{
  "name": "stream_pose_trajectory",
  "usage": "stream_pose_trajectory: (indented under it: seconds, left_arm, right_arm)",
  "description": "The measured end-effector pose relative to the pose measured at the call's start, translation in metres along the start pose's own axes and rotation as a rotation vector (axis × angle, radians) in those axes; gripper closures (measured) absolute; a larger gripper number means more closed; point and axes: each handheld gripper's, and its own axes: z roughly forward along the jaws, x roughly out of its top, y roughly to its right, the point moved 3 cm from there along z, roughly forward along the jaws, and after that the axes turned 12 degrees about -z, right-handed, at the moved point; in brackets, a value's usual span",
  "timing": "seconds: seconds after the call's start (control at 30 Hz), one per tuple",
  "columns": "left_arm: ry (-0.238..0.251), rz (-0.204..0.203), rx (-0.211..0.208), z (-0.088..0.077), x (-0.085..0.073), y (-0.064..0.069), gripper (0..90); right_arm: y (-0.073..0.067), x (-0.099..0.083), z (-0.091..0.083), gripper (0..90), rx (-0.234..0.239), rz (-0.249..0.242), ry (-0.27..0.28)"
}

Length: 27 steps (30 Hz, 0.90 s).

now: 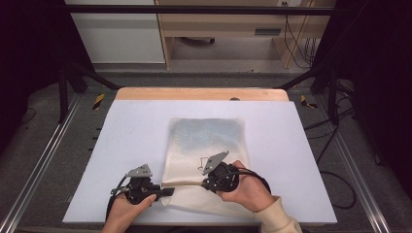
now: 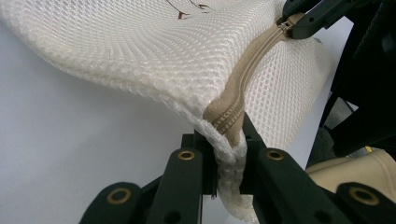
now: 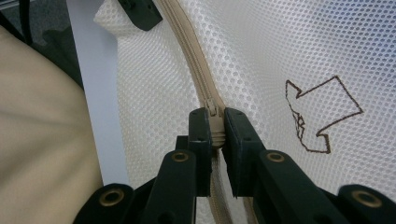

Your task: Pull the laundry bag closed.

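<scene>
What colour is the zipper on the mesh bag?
Tan, on a white mesh bag; the zipper shows best in the right gripper view.

Soft mesh cloth on a matt worktop

The laundry bag [image 2: 154, 56] is cream open-weave mesh cloth, bumpy and slightly shiny, with a tan woven zipper [image 3: 198, 77] whose slider looks like dull metal. The worktop [image 1: 131, 141] has a smooth, matt pale covering over a wooden edge. The black fingers [image 3: 203, 135] look like matt plastic with brass-coloured rivets.
</scene>
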Motion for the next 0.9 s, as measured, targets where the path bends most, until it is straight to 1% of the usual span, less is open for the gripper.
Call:
stream_pose_trajectory:
  seconds: [0.27, 0.57, 0.63, 0.9]
  left_arm:
    - [-0.001, 0.000, -0.001, 0.000, 0.000, 0.000, 83.2]
    - [-0.001, -0.001, -0.001, 0.001, 0.000, 0.000, 83.2]
    - [-0.004, 0.000, -0.002, 0.001, 0.000, 0.000, 83.2]
    - [-0.005, 0.000, -0.003, 0.001, -0.001, 0.000, 83.2]
  right_arm:
    - [0.000, -0.005, -0.004, 82.0, -0.010, 0.016, -0.001]
    - [-0.001, -0.009, -0.007, 82.0, -0.011, 0.018, 0.004]
    - [-0.001, -0.010, -0.008, 82.0, -0.014, 0.017, -0.002]
    - [-0.002, -0.014, -0.010, 82.0, -0.019, 0.030, 0.000]
